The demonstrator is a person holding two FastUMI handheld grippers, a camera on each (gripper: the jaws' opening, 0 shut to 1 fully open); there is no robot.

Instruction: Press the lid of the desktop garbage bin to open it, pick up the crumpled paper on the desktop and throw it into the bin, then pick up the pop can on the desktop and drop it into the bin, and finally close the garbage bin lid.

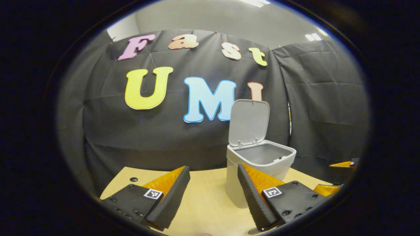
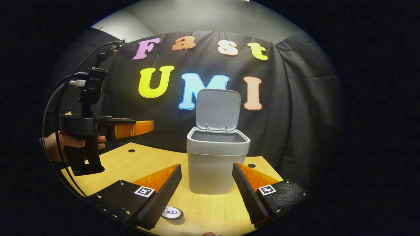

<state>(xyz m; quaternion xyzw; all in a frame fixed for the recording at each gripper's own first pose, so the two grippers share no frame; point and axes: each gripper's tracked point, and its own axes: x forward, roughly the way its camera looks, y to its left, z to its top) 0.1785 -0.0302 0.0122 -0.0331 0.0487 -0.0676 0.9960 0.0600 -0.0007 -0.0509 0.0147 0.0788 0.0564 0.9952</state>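
Observation:
The grey desktop bin (image 2: pixel 213 164) stands on the wooden table with its lid (image 2: pixel 218 109) swung up; I cannot see down into it. In the left gripper view the bin (image 1: pixel 259 164) sits just right of centre, its lid (image 1: pixel 249 121) upright and the visible part of its inside bare. My left gripper (image 1: pixel 213 193) is open, its right finger in front of the bin's lower wall. My right gripper (image 2: pixel 206 193) is open too, facing the bin from a short way back. The pop can (image 2: pixel 172 213) shows its round top low beside my right gripper's left finger.
A hand (image 2: pixel 62 144) holds the left gripper (image 2: pixel 144 126) in the air left of the bin, above the table (image 2: pixel 131 164). Small dark holes (image 2: pixel 131 150) dot the tabletop. The right gripper's fingers (image 1: pixel 341 164) show at the right edge of the left gripper view.

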